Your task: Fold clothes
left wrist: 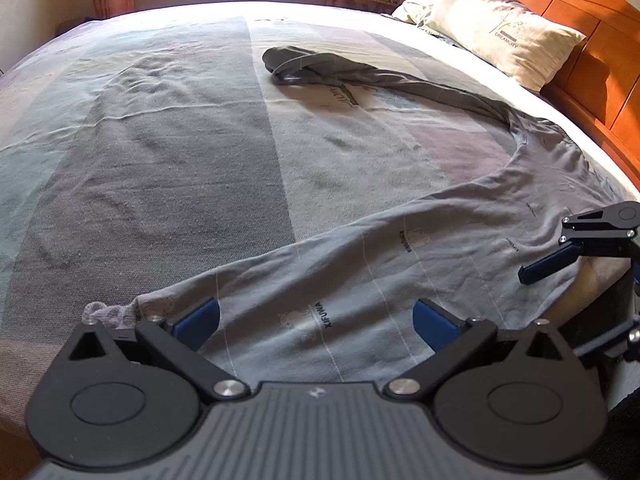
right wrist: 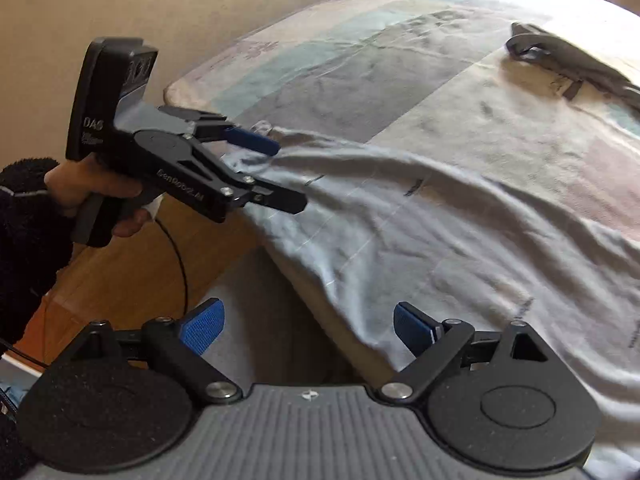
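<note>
Layout step, no fold made yet: the light grey long-sleeved cotton top with small printed logos (left wrist: 420, 248) lies spread along the near edge of the bed with the patchwork grey, teal and cream cover (left wrist: 180, 152), its lower part drooping over that edge in the right wrist view, one sleeve ending at a ribbed cuff (left wrist: 108, 314) at the near left. A darker grey garment strip (left wrist: 320, 68) runs from the top's far side toward the middle of the bed; can't tell if it is the other sleeve or a separate piece. Left claw (left wrist: 316, 322) stands wide open over the sleeve beside the cuff, blue pads either side of the cloth, nothing pinched. Right claw (right wrist: 308, 328) also stands wide open, empty, at the bed edge over the hanging hem. The person's hand in a black fleece sleeve (right wrist: 96, 192) holds the left tool. Judgement: the garment is only roughly flattened. Next move calls for both claws to drop onto cloth and close on it, then pull it flat and further onto the bed. Thin limp fabric: needs a deep bite to catch the cloth, without catching the cover.
</note>
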Tool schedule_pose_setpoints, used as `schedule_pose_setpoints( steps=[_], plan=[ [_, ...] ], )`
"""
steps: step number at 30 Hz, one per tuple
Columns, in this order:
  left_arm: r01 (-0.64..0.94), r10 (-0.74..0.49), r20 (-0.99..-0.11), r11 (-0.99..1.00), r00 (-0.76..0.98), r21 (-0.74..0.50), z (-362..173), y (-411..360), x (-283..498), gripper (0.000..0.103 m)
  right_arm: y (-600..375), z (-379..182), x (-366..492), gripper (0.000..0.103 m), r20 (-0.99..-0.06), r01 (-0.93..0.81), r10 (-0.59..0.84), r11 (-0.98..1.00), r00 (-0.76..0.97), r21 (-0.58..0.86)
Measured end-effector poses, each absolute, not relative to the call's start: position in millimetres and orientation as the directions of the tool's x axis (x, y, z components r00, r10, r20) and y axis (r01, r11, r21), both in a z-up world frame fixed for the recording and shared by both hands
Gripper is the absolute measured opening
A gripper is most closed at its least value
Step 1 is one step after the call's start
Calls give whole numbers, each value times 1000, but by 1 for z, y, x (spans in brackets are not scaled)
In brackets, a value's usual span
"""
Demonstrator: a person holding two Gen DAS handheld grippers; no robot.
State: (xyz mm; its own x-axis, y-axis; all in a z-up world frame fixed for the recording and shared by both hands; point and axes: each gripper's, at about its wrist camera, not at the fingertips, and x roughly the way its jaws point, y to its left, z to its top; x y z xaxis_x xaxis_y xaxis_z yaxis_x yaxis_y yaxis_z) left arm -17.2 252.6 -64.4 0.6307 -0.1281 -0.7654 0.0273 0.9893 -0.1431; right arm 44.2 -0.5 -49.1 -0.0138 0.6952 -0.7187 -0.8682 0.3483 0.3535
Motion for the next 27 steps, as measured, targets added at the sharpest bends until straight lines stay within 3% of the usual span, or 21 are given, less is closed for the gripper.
schedule_pose_setpoints(
  steps=[3,8,10,15,21,27],
  plan=[
    [36,-95,-796,995,598,-92,-76,246,-12,102,-42,-38,69,95,-739,-809,635,545,225,221],
    [49,-29,-809,999,587,0,-83,235,-13,102,-120,-53,100,95,-760,-621,389,783,521,-25],
    [38,-26,-812,999,582,-4,-82,236,-11,102,-153,-71,108,95,-774,-553,323,832,545,-42],
    [28,-16,-820,1000,572,-1,-81,236,-11,102,-202,-80,92,99,-793,-561,330,828,512,-17],
    [45,16,-820,998,573,51,-66,213,-7,102,-210,-61,104,99,-749,-531,352,847,562,0],
    [71,-21,-827,997,561,22,-76,184,-4,102,-216,-85,129,102,-762,-489,331,872,557,21]
  ],
)
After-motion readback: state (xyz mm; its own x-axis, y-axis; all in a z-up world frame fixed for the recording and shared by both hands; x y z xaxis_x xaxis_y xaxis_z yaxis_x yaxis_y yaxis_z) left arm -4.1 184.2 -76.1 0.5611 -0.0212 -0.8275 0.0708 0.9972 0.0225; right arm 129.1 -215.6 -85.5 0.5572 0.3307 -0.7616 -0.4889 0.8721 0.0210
